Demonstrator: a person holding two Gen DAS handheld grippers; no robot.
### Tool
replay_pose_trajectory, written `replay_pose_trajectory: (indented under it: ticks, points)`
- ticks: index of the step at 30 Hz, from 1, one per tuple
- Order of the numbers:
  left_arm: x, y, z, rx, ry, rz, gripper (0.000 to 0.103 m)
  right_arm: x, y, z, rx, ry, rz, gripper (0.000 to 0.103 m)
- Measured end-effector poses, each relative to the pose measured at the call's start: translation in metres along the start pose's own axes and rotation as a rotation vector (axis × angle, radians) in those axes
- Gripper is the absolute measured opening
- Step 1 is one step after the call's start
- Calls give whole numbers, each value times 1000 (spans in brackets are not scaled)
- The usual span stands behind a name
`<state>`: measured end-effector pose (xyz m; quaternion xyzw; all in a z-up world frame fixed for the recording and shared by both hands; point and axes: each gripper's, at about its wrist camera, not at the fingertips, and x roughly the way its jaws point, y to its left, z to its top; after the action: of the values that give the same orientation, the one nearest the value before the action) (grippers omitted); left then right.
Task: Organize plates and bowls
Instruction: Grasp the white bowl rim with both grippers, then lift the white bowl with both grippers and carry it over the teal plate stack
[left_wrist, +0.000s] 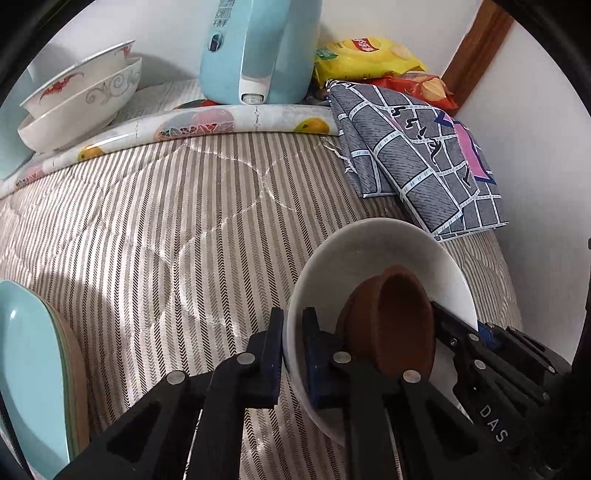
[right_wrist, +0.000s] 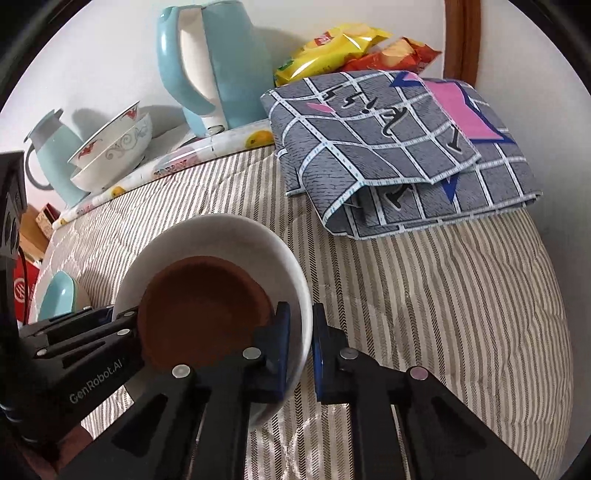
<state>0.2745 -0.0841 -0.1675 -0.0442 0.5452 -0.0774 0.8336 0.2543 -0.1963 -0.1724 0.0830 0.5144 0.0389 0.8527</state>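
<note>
While I hold both grippers, left and right, clamped on opposite rim edges of the shallow white ceramic bowl nesting a small brown clay dish on the striped tablecloth, stacking it onto the patterned white bowls remains.

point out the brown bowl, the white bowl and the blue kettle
brown bowl (right_wrist: 203, 310): right wrist view, on its inner floor.
white bowl (right_wrist: 221, 236): right wrist view, on the bare inner wall at the far side.
blue kettle (left_wrist: 291, 44): left wrist view, on its body, right of the handle.
</note>
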Motion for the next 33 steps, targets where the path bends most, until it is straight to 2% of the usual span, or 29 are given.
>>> replay_pose_trajectory:
  ticks: [3,15,33]
  points:
    - [-1,-3,0,22,-6,17,10,0,1,0,2,7,-18,10]
    - [-14,0,-8,1,-9,-13,10,-19,1,-7,25,-3,-25,9]
    - [-63,-5,-23,19,-77,-25,10,-68,10,-22,35,-54,-34,8]
